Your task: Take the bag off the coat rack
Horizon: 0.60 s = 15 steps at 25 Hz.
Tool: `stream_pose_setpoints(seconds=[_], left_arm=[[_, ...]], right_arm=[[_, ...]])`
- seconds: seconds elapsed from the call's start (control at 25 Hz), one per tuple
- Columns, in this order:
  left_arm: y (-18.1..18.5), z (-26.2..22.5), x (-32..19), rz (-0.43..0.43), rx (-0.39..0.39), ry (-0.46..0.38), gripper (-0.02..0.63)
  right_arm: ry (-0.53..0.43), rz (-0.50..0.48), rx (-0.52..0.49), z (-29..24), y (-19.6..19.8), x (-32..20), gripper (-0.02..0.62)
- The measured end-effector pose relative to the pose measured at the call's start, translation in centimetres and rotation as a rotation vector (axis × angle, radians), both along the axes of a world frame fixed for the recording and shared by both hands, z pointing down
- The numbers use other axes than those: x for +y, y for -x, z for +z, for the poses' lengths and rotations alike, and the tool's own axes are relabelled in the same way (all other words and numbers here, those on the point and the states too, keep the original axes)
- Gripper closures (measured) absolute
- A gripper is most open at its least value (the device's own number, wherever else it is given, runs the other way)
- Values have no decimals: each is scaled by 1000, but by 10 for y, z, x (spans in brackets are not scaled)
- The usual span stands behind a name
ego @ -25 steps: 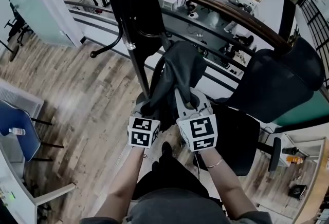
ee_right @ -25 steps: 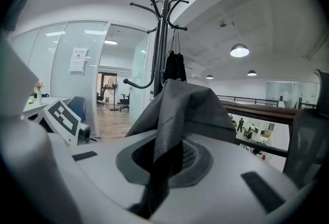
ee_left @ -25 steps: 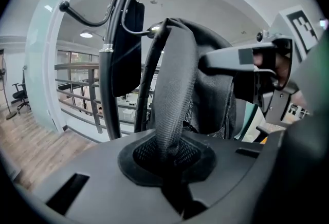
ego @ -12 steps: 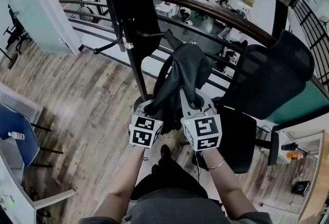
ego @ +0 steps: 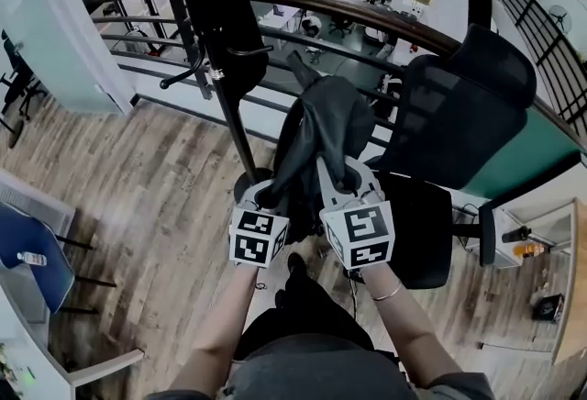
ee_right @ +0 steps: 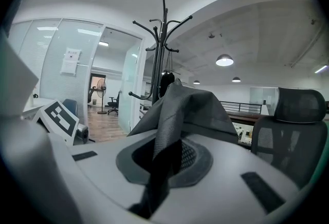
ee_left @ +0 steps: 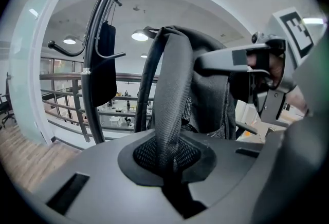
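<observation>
Nearest: two bare forearms [ego: 229, 316] reach forward, each with a marker cube at its end.

Left tongs [ee_left: 172, 164]: nearly closed, pinching a dark grey mesh-weave webbing strap [ee_left: 169, 89] that runs up out of the jaws. Right tongs [ee_right: 163, 164]: also narrow, clamped on a fold of the same grey cloth. Neither is empty.

Just beyond: dark grey soft fabric bag [ego: 326, 123], held up between the two tongs in front of the person. It sits beside the pole of the black metal coat rack [ego: 215, 50] and looks apart from it; from both gripper views I judge it already clear of the hooks. A separate black flat item [ego: 240, 22] hangs on the rack.

Handling, as judged: limp and light, the body slumps and drapes rather than keeping shape. The weave looks grippy, not slick, and nothing about it seems fragile. The strap is the sound place to hold, since cloth pinched elsewhere could bunch or slide. A trailing loop might snag a hook if swung near the rack.

Further out: black mesh-backed office chair [ego: 459, 123] to the right, grey wood-plank floor [ego: 138, 178] to the left, then a brown-topped railing [ego: 367, 15]. Beyond it a lower office level, too small to detail.
</observation>
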<state>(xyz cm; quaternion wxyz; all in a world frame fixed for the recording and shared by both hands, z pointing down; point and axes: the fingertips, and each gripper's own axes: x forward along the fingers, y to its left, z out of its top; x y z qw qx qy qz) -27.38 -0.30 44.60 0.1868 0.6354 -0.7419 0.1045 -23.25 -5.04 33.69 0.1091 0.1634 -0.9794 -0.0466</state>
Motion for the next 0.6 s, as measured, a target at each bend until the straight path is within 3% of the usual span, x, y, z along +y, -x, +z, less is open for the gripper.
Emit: stream_pose_setpoints(seconds=[0.6], left_arm=[[-72,-15,21,143,27,-41,558]], right_arm=[[3,126,-11,-18,-75,28,575]])
